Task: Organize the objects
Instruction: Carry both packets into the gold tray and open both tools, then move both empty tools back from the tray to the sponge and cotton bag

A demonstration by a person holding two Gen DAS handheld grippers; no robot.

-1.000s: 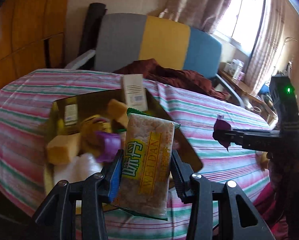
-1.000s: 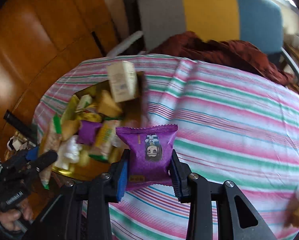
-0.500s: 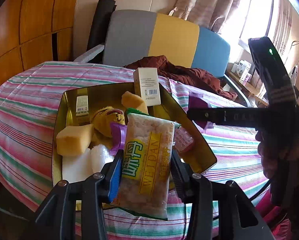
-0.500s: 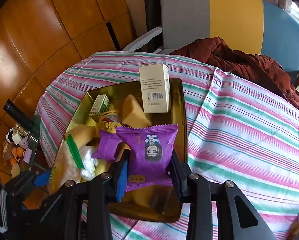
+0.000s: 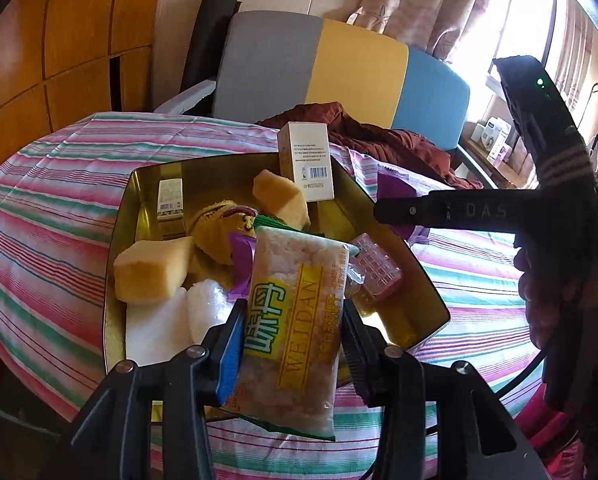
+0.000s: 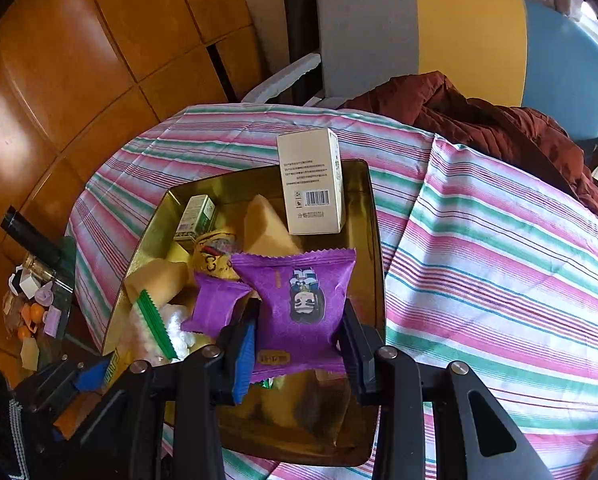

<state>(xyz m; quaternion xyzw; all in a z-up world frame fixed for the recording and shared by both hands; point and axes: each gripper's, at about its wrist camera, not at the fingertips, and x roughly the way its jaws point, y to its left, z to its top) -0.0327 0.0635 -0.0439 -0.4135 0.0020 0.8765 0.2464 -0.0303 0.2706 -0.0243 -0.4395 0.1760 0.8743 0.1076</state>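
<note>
Where a striped tablecloth (image 6: 499,240) meets wood panelling (image 6: 59,60), each hand-held gripper clamps 1 snack packet.

We see a glossy gold metal tray (image 6: 373,216) on striped woven cloth (image 6: 499,264), a clear shiny plastic snack packet (image 5: 295,320), a matt purple foil-like packet (image 6: 299,300), a smooth cardboard box (image 6: 311,184), and polished wood panels (image 6: 59,60).
</note>
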